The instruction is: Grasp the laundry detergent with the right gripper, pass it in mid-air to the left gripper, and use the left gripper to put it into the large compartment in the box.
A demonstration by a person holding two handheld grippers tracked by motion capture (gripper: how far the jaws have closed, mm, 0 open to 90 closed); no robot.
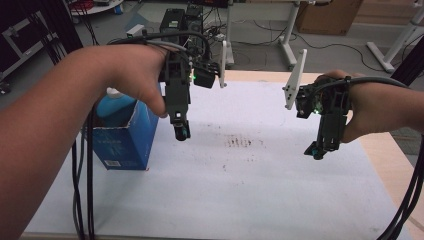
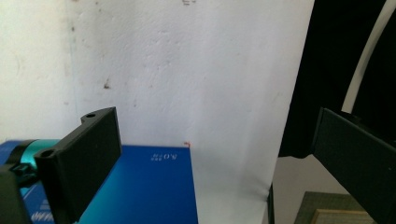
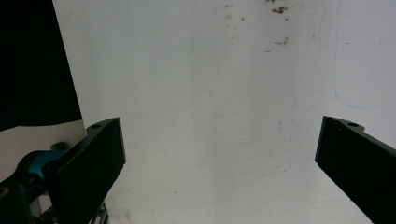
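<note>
My left gripper [image 1: 181, 132] hangs above the white table cover [image 1: 240, 180], just right of a blue carton [image 1: 127, 137] that holds a blue bottle with a white cap [image 1: 114, 102]. In the left gripper view the jaws stand wide apart with nothing between them [image 2: 219, 158], and the carton's blue side [image 2: 149, 191] lies below the left jaw. My right gripper [image 1: 316, 150] hovers over the table's right part, held by a hand. Its jaws are wide apart too [image 3: 219, 158], over bare white cover.
A patch of brown specks [image 1: 239, 142] marks the cover between the grippers. The wooden table edge [image 1: 395, 165] shows on the right. Black cables [image 1: 82, 190] hang at the left, and more cables [image 1: 407, 200] at the right. Beyond the table are desk legs and a black machine [image 1: 175, 22].
</note>
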